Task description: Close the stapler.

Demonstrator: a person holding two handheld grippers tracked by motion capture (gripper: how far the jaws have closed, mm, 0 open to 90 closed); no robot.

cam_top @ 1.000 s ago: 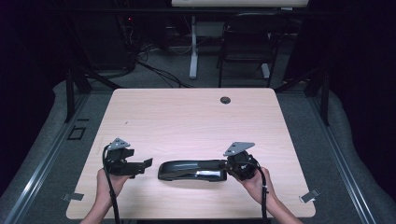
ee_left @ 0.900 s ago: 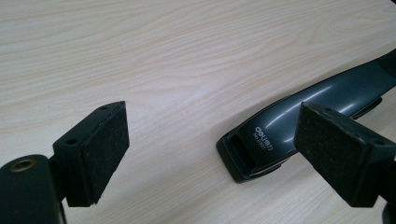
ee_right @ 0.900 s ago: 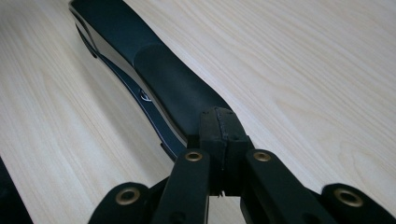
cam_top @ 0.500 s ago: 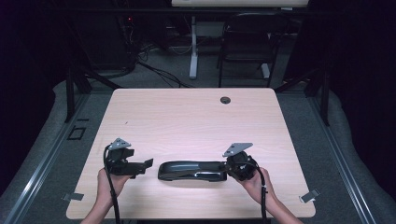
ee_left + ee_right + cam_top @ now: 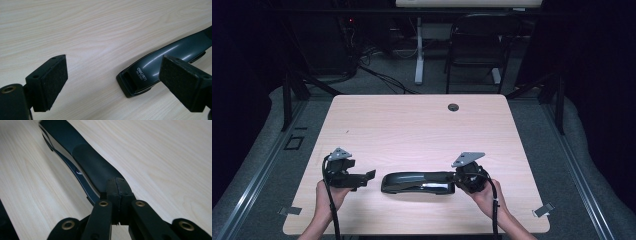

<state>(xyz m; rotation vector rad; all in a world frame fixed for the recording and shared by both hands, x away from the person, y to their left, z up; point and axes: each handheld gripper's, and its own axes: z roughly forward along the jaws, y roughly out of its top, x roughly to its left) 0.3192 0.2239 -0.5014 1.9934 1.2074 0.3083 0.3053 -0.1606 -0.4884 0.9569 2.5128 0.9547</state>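
Stapler (image 5: 418, 182): glossy dark grey-black, matte black pad on top, white lettering near its front end, thin silver edge along the side. Table (image 5: 412, 130): pale beige wood, fine grain streaks, one small dark round grommet (image 5: 453, 107). Left gripper (image 5: 371, 174), right gripper (image 5: 451, 176): black, brass-coloured rivets, grey plates on top, black cables. Floor (image 5: 532, 120): grey.

Stapler (image 5: 418, 182) on table (image 5: 422, 130) near its front edge, left tongs (image 5: 371, 175) just left, right tongs (image 5: 455, 176) seemingly touching its right end
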